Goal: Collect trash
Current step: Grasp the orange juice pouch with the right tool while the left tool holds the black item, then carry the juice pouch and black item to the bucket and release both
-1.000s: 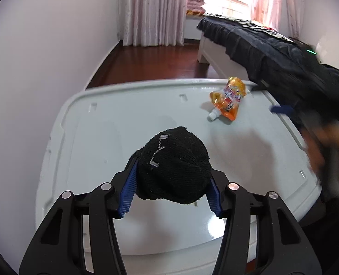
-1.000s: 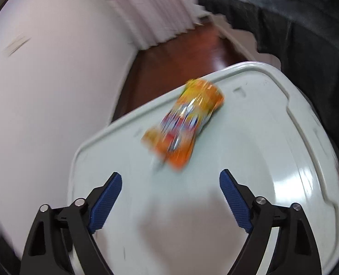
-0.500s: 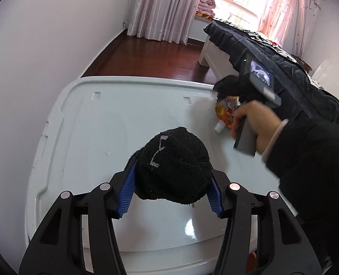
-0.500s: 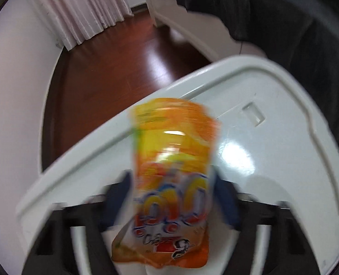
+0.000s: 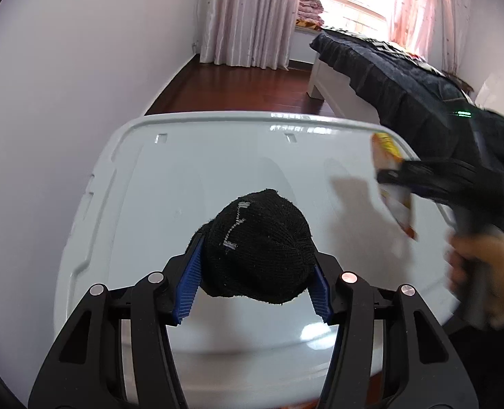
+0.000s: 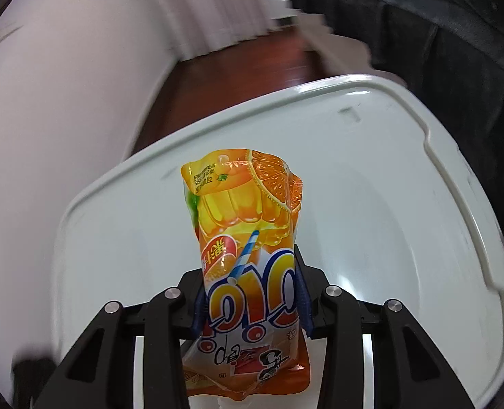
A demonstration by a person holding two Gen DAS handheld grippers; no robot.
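My left gripper (image 5: 255,272) is shut on a black knitted sock (image 5: 258,245) and holds it just above a white plastic lid (image 5: 183,177). My right gripper (image 6: 250,293) is shut on an orange juice pouch (image 6: 248,238), lifted off the lid (image 6: 371,204). In the left wrist view the right gripper (image 5: 393,175) shows at the right, blurred, with the pouch (image 5: 388,156) pinched in it above the lid's right edge.
A white wall (image 5: 64,85) runs along the left of the lid. A bed with a dark blanket (image 5: 405,78) stands at the right. Dark wooden floor (image 5: 245,85) and pink curtains (image 5: 248,13) lie beyond the lid.
My right gripper closed on the orange pouch and lifted it off the lid toward the right. My left gripper kept holding the black sock almost still.
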